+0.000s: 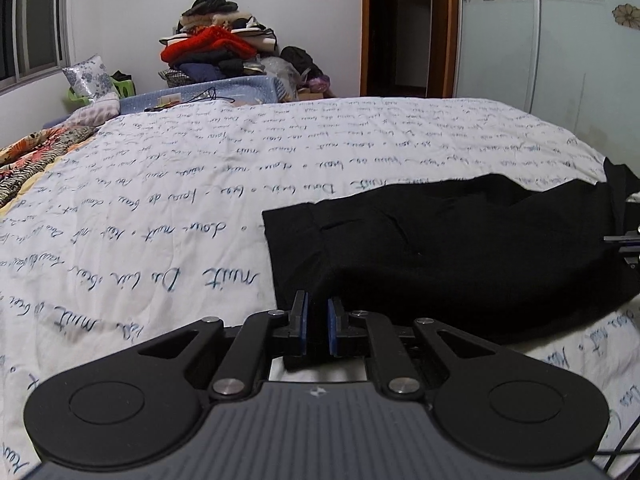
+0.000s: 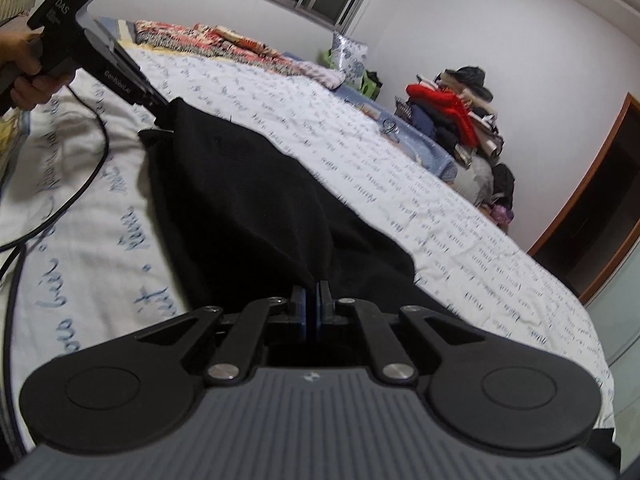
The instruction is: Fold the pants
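Black pants (image 1: 460,252) lie folded on a white quilt with blue script (image 1: 200,184). My left gripper (image 1: 318,308) sits at the pants' near left corner; its blue pads stand a narrow gap apart with black cloth between them. In the right wrist view the pants (image 2: 248,208) stretch from my right gripper (image 2: 311,294), whose pads are pressed together on the cloth edge, to my left gripper (image 2: 162,114) at the far corner, held in a hand. The right gripper's tip shows in the left wrist view at the right edge (image 1: 624,246).
A pile of clothes (image 1: 216,48) stands behind the bed by the wall. A patterned blanket (image 1: 36,152) and a pillow (image 1: 86,76) lie at the far left. A doorway (image 1: 404,28) and a wardrobe (image 1: 552,32) are behind. A black cable (image 2: 76,184) crosses the quilt.
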Action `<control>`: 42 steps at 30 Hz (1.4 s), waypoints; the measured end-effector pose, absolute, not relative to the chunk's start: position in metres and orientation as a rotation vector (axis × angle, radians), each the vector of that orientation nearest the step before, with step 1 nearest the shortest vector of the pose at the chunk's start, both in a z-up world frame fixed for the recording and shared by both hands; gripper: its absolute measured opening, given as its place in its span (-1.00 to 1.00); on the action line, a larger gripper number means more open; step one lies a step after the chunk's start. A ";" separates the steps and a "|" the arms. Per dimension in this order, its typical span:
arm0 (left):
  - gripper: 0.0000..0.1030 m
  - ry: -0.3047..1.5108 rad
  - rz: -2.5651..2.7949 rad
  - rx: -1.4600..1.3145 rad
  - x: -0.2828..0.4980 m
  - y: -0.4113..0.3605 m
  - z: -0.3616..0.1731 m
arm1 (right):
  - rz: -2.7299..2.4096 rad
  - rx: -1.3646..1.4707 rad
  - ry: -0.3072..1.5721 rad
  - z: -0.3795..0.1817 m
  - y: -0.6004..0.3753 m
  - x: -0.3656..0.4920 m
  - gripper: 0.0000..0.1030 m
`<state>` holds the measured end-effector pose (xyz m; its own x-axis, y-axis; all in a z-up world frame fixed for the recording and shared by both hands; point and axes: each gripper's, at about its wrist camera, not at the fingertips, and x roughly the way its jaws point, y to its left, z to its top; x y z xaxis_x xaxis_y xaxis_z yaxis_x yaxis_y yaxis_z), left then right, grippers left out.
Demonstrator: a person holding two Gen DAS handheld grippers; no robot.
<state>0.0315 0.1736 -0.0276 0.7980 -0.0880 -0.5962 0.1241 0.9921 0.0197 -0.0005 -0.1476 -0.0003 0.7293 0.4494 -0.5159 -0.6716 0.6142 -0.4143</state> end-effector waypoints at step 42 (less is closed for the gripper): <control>-0.68 0.545 -0.405 0.168 0.060 0.023 0.002 | 0.727 -0.770 0.485 -0.035 -0.129 -0.038 -0.79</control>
